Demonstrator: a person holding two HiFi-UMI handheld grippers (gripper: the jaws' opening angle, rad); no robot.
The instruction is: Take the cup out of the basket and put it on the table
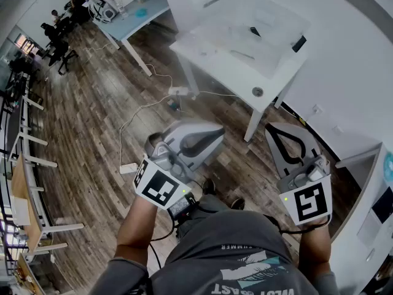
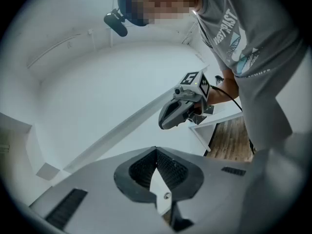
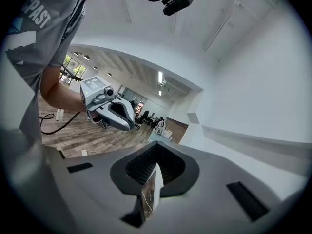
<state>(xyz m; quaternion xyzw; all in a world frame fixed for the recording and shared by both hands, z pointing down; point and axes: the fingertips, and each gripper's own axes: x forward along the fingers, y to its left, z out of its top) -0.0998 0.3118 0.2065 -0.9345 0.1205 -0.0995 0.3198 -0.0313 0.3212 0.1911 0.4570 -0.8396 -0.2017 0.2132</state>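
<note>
A: How is the cup recorded?

B: No cup and no basket can be told apart in any view. Only a pale, washed-out shape with small dark bits is seen on the white table (image 1: 196,48), well ahead of both grippers. It is too blurred to be named.

A: Surfaces, from the left?

B: A wood-plank floor (image 1: 92,121) is noted, brown and matte, with the grain showing. A thin white cable (image 1: 140,109) is laid across it in loose curves. The left gripper (image 1: 195,141) is seen next: a smooth grey moulded shell with rounded edges and black ribbed pads. A white marker cube (image 1: 161,188) with a black square pattern is mounted at the hand end. Its jaws are seen pressed together at the tips, with nothing between them.

A: The table itself?

B: A flat white top with square corners is carried on slim white legs. A round grommet (image 1: 257,91) is set near one edge.

A: The right side?

B: The right gripper (image 1: 285,143) is built of the same grey shell, with the black pad traced as a pointed arch. A second marker cube is fixed behind it. Its jaws are closed tip to tip and nothing is gripped. It is held beside the left gripper, apart from it, over the floor. A smooth white wall (image 1: 356,72) is noted at the far right.
</note>
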